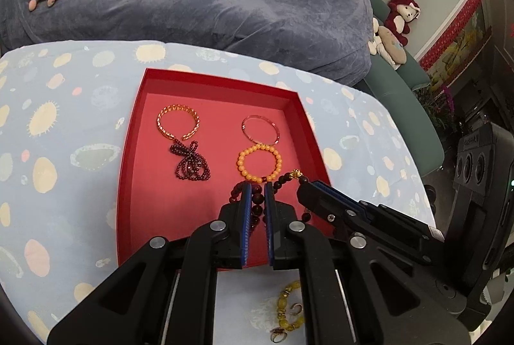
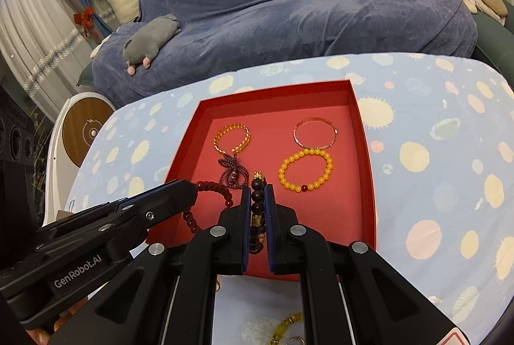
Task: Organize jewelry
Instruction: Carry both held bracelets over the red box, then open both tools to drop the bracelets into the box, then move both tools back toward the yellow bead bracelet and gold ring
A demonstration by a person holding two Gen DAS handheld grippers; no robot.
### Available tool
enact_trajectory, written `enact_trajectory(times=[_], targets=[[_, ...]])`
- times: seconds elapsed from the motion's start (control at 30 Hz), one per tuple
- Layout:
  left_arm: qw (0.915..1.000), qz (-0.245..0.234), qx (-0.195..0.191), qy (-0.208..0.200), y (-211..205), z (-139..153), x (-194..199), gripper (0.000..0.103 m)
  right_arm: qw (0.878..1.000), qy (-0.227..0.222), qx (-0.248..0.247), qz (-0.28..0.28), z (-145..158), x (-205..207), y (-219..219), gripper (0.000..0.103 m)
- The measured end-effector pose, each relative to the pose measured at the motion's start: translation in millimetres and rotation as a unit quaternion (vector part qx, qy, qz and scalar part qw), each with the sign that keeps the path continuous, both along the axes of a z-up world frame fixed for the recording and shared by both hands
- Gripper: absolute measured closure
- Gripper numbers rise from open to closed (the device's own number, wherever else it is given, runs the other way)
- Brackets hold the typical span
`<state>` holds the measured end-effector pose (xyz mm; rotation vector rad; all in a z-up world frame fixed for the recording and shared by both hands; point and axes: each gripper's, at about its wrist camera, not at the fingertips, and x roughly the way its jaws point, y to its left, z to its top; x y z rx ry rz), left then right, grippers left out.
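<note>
Both grippers, left (image 1: pixel 257 194) and right (image 2: pixel 257 195), fingers clamped on one long dark-red beaded strand (image 2: pixel 212 186), hold it stretched over the red tray (image 2: pixel 364 132), presumably to lay it untangled.

Your left gripper (image 1: pixel 256 189) pinches dark bead strand (image 1: pixel 257 210) at red tray (image 1: pixel 205 81) near edge; right gripper (image 1: pixel 308 184) grips other end.

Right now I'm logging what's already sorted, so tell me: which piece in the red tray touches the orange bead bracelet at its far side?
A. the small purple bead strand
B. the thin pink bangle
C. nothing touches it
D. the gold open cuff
B: the thin pink bangle lies just beyond the orange bead bracelet in the red tray, their rims meeting.
</note>
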<state>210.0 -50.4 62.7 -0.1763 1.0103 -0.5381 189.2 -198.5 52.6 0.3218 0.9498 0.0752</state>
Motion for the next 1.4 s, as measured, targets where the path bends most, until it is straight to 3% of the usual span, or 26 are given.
enact_trajectory(times=[0.23, 0.57, 0.63, 0.7, 1.03, 1.4], targets=[[0.9977, 0.001, 0.066, 0.010, 9.2, -43.3, 12.3, 0.095, 0.999, 0.039, -0.021, -0.012, -38.5, 5.3, -15.7, 0.095], [0.9904, 0.018, 0.137, -0.010, 10.9, -60.9, 21.1, 0.094, 0.996, 0.038, -0.080, 0.003, -51.3, 21.6, -2.4, 0.092], [0.9907, 0.022, 0.133, -0.020, 10.5, -56.6, 21.0, 0.082, 0.995, 0.027, -0.096, -0.001, -45.5, 22.0, 0.4, 0.069], [0.9909, 0.029, 0.128, -0.030, 11.1, -51.8, 20.0, 0.069, 0.995, 0.014, -0.098, -0.006, -39.2, 20.3, -0.3, 0.060], [0.9910, 0.043, 0.122, -0.035, 18.8, -36.0, 1.3, 0.068, 0.996, 0.001, -0.086, -0.016, -20.6, -9.6, -11.1, 0.060], [0.9912, 0.041, 0.119, -0.041, 28.8, -25.1, -63.0, 0.066, 0.995, 0.014, -0.093, -0.016, -19.2, -79.7, -10.7, 0.060]])
